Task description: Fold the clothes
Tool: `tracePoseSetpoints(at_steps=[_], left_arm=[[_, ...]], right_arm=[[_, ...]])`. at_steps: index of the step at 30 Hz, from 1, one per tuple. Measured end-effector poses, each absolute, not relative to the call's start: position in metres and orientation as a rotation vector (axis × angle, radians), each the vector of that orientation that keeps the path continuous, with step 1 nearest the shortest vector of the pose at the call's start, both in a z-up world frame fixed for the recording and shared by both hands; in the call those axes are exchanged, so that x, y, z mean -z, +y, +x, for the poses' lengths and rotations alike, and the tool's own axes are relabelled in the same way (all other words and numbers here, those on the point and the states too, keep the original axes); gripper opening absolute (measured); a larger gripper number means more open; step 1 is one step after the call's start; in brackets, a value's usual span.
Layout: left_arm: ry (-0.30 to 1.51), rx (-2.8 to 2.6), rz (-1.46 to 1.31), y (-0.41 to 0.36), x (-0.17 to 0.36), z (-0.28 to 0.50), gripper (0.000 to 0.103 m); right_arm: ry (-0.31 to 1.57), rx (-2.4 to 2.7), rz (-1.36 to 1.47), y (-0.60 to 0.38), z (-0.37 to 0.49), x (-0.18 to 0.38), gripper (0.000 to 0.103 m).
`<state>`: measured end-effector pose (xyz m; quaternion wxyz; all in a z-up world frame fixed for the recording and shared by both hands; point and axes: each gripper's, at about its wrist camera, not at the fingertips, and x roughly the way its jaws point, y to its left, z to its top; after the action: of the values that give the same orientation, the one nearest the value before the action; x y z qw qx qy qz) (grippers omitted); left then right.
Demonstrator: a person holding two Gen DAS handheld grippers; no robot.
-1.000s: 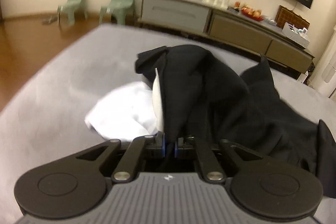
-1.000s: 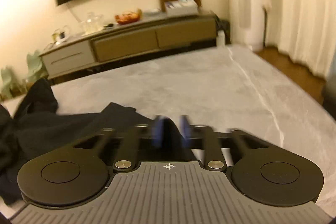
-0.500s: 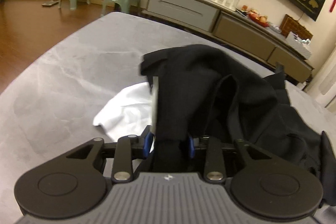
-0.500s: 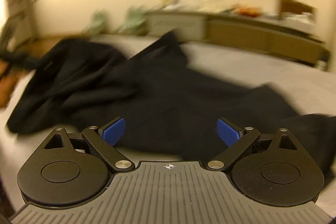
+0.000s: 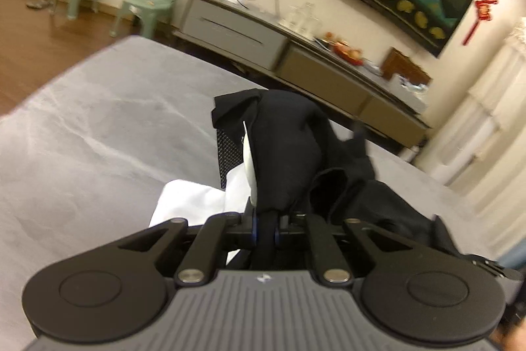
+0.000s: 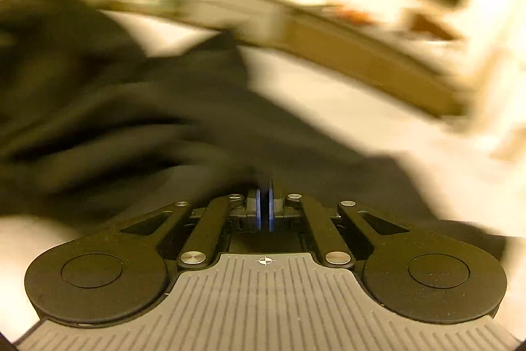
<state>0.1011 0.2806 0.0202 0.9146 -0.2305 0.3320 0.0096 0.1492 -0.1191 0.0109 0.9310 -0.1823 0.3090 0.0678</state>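
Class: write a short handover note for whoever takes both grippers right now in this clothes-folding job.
Left gripper: shut on a bunched fold of the black garment, lifted into a peak.
Right gripper: jaws closing at the garment's near edge; blur hides whether cloth is caught.
Things: black garment crumpled on the grey surface; a white garment lies partly under it.
Done: nothing folded yet.
Left: confirm the right grip, spread the garment flat, fold it, then the white one.

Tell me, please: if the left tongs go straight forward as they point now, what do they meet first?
The black garment: the left tongs already pinch it, and it bunches directly ahead. Depth beyond is unclear.
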Motion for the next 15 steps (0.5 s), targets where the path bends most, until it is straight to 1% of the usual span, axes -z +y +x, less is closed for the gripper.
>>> tracePoseSetpoints(at_steps=[1,2,3,4,5,6,8,11,14,15], left_arm=[[0.690,-0.008,-0.470,0.276,-0.019,0.102,0.009],[0.697,0.004,-0.464,0.271,-0.018,0.103,0.009],[0.704,0.015,-0.459,0.266,-0.017,0.104,0.009],[0.707,0.017,-0.455,0.264,-0.016,0.104,0.009],[0.709,0.020,-0.450,0.262,-0.014,0.104,0.009],[0.711,0.023,-0.446,0.260,-0.013,0.104,0.009],[0.712,0.017,-0.453,0.262,-0.011,0.104,0.009],[0.711,-0.005,-0.483,0.271,-0.008,0.102,0.009],[0.705,-0.010,-0.528,0.283,-0.008,0.099,0.009],[0.702,-0.011,-0.537,0.286,-0.008,0.098,0.009]], right_arm=[[0.632,-0.103,-0.347,-0.123,0.144,-0.014,0.014],[0.621,-0.132,-0.309,-0.121,0.134,-0.019,0.016],[0.602,-0.191,-0.264,-0.113,0.119,-0.025,0.038],[0.581,-0.266,-0.218,-0.098,0.101,-0.030,0.054],[0.565,-0.356,-0.178,-0.080,0.086,-0.032,0.082],[0.560,-0.461,-0.143,-0.061,0.073,-0.030,0.095],[0.591,-0.627,-0.116,-0.014,0.062,-0.021,0.095],[0.629,-0.722,-0.101,0.041,0.059,-0.003,0.094],[0.673,-0.763,-0.103,0.067,0.070,0.012,0.093],[0.693,-0.769,-0.112,0.073,0.075,0.018,0.073]])
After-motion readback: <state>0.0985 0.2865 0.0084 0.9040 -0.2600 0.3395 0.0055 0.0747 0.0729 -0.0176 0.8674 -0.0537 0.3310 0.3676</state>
